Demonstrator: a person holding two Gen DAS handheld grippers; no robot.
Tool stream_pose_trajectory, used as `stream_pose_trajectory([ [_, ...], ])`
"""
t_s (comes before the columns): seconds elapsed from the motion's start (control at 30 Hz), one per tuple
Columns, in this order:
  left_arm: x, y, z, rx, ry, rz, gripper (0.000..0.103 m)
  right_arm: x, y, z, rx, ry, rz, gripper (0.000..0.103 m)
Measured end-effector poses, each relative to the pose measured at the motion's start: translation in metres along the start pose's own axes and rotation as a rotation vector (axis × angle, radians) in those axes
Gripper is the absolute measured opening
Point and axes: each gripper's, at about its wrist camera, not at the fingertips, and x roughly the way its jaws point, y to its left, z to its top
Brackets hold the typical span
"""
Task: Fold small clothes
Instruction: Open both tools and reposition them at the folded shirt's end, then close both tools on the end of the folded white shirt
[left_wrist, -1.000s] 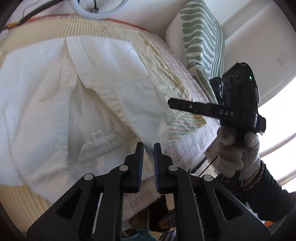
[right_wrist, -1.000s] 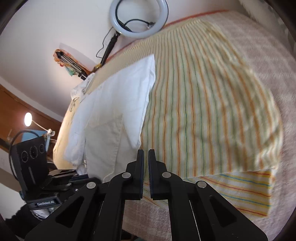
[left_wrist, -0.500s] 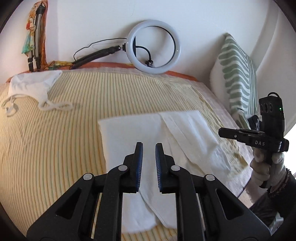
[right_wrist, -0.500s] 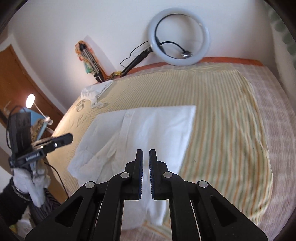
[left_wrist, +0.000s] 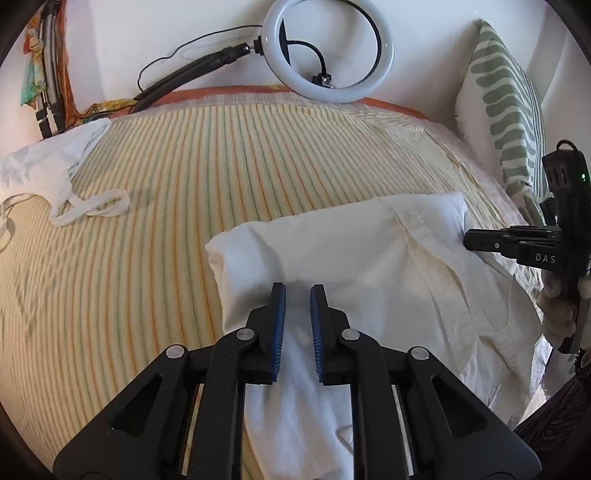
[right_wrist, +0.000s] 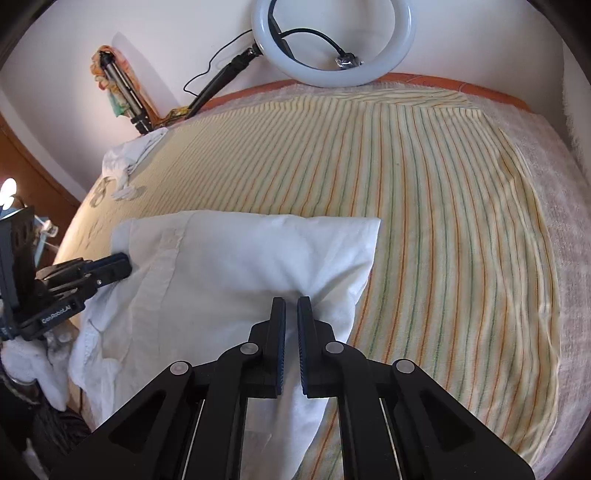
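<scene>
The white shirt (left_wrist: 332, 251) is light and limp, pinched by both grippers, left (left_wrist: 297, 325) and right (right_wrist: 291, 332), fingers narrow on its near edge, corners ahead sagging.

The white shirt's (left_wrist: 332, 258) near end is hidden beneath both grippers' jaws.

White wall (left_wrist: 110, 44), ring light (left_wrist: 328, 48) (unlit), striped bedcover (right_wrist: 424, 206).
</scene>
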Motion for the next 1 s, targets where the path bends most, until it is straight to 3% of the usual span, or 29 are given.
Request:
stream_pose_trajectory([
  [0.07,-0.009,0.009,-0.003,-0.032,-0.011,0.004,0.013,-0.008,-0.002,-0.003,-0.005,-0.004,-0.026,0.005],
  [0.1,-0.015,0.016,-0.005,-0.063,-0.017,-0.001,0.023,-0.014,-0.004,-0.005,0.002,-0.01,-0.034,0.005],
  [0.13,-0.022,0.025,-0.008,-0.104,-0.022,-0.017,0.034,-0.018,-0.007,-0.007,0.006,-0.011,-0.045,0.013],
  [0.17,-0.029,0.033,-0.011,-0.14,-0.028,-0.034,0.058,-0.025,-0.01,-0.011,0.007,-0.018,-0.057,0.022],
  [0.2,-0.034,0.039,-0.013,-0.168,-0.038,-0.052,0.068,-0.03,-0.013,-0.015,0.01,-0.03,-0.057,0.049],
  [0.23,-0.039,0.048,-0.016,-0.204,-0.045,-0.08,0.068,-0.035,-0.018,-0.018,0.015,-0.043,-0.042,0.068],
  [0.27,-0.042,0.054,-0.018,-0.23,-0.039,-0.101,0.068,-0.038,-0.021,-0.021,0.023,-0.047,-0.016,0.07],
  [0.57,-0.022,0.107,-0.051,-0.608,0.075,-0.424,0.068,-0.032,-0.074,-0.04,0.262,-0.009,0.258,0.07],
  [0.77,-0.011,0.111,-0.05,-0.658,0.081,-0.478,0.068,-0.027,-0.088,-0.043,0.355,-0.02,0.387,0.066],
  [1.0,-0.002,0.1,-0.041,-0.611,0.092,-0.48,0.068,-0.02,-0.088,-0.041,0.378,0.009,0.442,0.044],
])
